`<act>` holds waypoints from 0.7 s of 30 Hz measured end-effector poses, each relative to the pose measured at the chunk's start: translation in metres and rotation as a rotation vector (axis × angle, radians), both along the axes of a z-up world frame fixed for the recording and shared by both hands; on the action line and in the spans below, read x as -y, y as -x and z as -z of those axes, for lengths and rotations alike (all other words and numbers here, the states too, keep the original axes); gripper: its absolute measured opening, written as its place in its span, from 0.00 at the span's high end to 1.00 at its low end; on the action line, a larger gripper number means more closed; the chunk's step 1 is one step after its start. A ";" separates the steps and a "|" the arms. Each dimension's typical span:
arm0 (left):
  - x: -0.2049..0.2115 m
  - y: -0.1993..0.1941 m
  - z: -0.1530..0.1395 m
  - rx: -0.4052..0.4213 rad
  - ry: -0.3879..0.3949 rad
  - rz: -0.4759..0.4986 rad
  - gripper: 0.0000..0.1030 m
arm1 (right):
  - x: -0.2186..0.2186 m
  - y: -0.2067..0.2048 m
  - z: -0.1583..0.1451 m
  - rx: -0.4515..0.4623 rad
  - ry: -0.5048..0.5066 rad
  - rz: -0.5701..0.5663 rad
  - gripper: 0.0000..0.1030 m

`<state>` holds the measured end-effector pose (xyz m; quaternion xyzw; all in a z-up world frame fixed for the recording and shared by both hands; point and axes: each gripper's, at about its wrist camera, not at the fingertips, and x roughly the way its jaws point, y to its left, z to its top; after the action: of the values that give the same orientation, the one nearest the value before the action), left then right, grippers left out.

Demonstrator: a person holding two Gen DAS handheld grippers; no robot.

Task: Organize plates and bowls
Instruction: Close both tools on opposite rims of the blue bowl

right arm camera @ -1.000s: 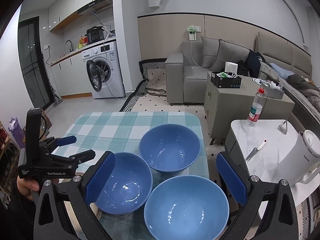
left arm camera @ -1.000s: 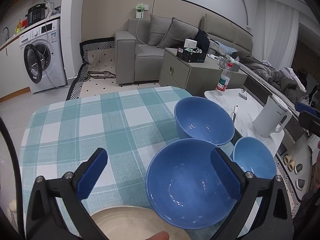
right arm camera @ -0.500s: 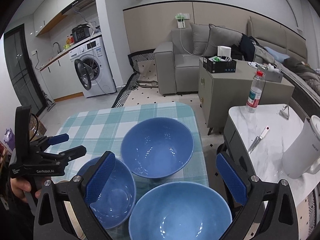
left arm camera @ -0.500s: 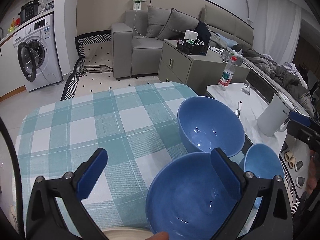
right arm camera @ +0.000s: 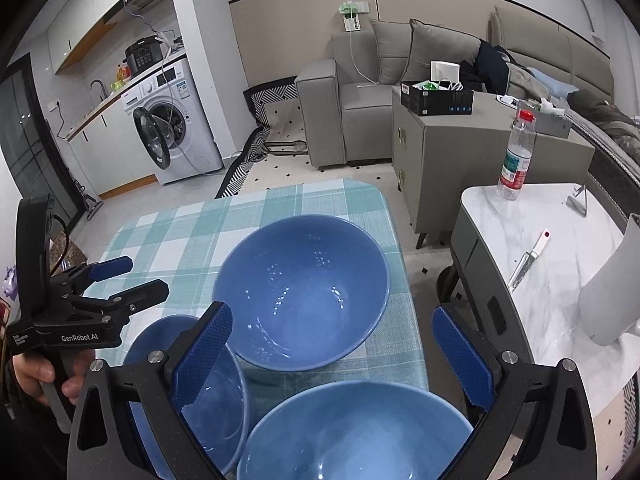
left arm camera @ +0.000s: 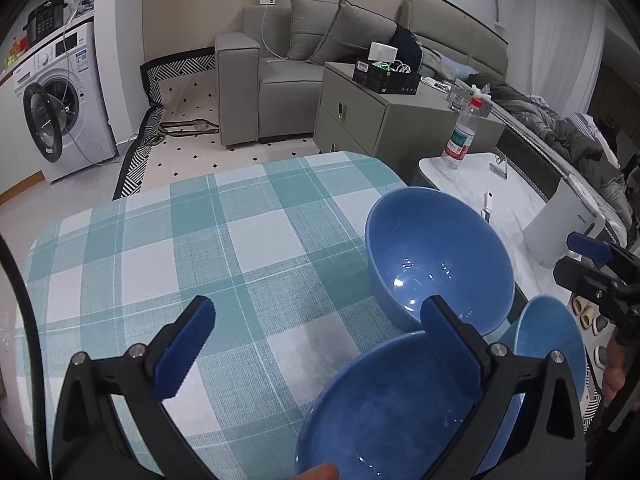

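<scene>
Three blue bowls [right arm camera: 302,288] — mouths upward

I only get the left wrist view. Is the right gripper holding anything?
Observer: No. The right gripper is open, its pads wide apart with nothing gripped.
Operator: What is beneath it?
Observer: A lighter blue bowl lies between and below its fingers, nearer the camera than the big blue bowl.
Operator: How does my left gripper look from there?
Observer: The left gripper is open and empty above the tablecloth, with a hand on its handle.
</scene>
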<state>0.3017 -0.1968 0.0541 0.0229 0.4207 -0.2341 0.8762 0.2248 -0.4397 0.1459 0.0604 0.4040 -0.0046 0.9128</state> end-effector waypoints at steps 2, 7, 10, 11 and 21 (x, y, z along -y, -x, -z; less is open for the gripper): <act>0.002 -0.004 0.003 -0.012 -0.001 0.000 0.00 | 0.003 -0.005 0.005 -0.010 -0.008 0.007 0.01; 0.008 -0.013 0.008 -0.026 -0.004 -0.006 0.00 | 0.010 -0.016 0.017 -0.034 -0.019 0.021 0.02; 0.014 -0.017 0.011 -0.024 -0.021 0.001 0.00 | 0.013 -0.021 0.024 -0.047 -0.026 0.023 0.03; 0.015 -0.018 0.012 -0.026 -0.025 0.005 0.00 | 0.015 -0.022 0.025 -0.051 -0.029 0.024 0.03; 0.031 -0.029 0.024 -0.067 -0.051 0.044 0.15 | 0.019 -0.039 0.049 -0.110 -0.058 0.017 0.18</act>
<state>0.3304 -0.2278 0.0297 0.0465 0.4552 -0.2431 0.8553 0.2637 -0.4591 0.0971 0.0898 0.4528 -0.0042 0.8871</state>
